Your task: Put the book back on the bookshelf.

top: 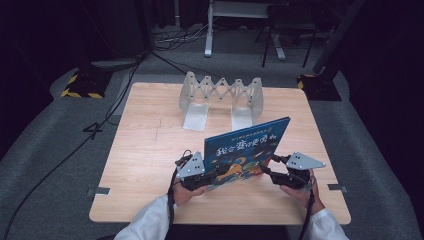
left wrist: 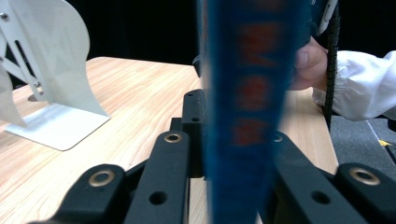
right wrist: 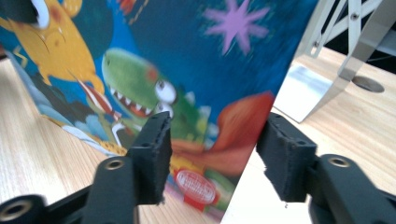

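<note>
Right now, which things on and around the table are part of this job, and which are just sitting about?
In the job:
- blue picture book with cartoon dinosaurs, standing on edge
- left tool, shut on the book's spine
- right tool, jaws open at the book's other edge
- white folding metal book rack

Lying about:
- black cables on the grey floor
- yellow-and-black striped stand base

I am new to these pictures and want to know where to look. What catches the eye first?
The bright blue picture book stands upright near the front of the wooden table, with cartoon dinosaurs on its cover. The left gripper is shut on one end, while the right gripper is open around the other edge. Behind the book stands a white folding rack.
</note>
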`<state>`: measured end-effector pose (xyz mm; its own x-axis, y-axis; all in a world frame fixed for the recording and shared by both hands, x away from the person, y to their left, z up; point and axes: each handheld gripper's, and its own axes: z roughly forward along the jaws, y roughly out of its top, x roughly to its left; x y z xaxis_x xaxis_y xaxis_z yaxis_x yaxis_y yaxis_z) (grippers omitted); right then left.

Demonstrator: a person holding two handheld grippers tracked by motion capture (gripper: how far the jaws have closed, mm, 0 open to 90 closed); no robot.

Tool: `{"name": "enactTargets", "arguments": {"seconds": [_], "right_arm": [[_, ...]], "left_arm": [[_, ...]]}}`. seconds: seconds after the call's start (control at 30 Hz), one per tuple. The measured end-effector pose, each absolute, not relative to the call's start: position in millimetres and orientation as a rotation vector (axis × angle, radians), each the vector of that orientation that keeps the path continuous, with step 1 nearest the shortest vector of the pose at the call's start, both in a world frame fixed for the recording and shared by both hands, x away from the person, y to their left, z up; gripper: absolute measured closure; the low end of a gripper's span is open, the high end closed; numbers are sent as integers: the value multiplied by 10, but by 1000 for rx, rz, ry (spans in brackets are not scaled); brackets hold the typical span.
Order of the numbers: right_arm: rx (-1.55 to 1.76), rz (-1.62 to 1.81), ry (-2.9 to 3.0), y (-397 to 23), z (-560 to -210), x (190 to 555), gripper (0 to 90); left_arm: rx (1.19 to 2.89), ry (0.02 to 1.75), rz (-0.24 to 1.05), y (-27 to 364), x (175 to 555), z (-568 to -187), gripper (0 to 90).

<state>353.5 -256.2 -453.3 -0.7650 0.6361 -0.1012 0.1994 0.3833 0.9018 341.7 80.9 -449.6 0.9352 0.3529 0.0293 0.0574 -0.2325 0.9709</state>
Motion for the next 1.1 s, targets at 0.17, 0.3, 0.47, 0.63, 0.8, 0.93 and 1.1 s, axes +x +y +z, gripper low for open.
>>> {"name": "enactTargets", "arguments": {"seconds": [0.17, 0.3, 0.47, 0.63, 0.8, 0.93, 1.1], "right_arm": [[762, 1269, 2273, -2654, -4613, 3510, 387], [824, 1215, 2299, -2813, -4720, 3470, 384], [894, 1184, 2301, -3017, -4819, 3421, 378], [971, 1190, 2305, -3159, -4881, 3414, 376], [976, 1178, 2310, -3170, -4908, 3433, 377], [974, 1175, 2318, -3159, -4915, 3435, 377], [982, 1169, 2327, -3151, -4932, 3448, 380]], "left_arm": [[1806, 299, 315, 781, 3437, -4457, 828], [1806, 308, 344, 777, 3461, -4425, 829], [1792, 334, 362, 764, 3490, -4392, 829], [1793, 342, 400, 760, 3535, -4321, 830], [1785, 356, 447, 791, 3567, -4241, 830], [1777, 375, 483, 879, 3593, -4174, 830], [1772, 410, 526, 1010, 3626, -4119, 830]]}}
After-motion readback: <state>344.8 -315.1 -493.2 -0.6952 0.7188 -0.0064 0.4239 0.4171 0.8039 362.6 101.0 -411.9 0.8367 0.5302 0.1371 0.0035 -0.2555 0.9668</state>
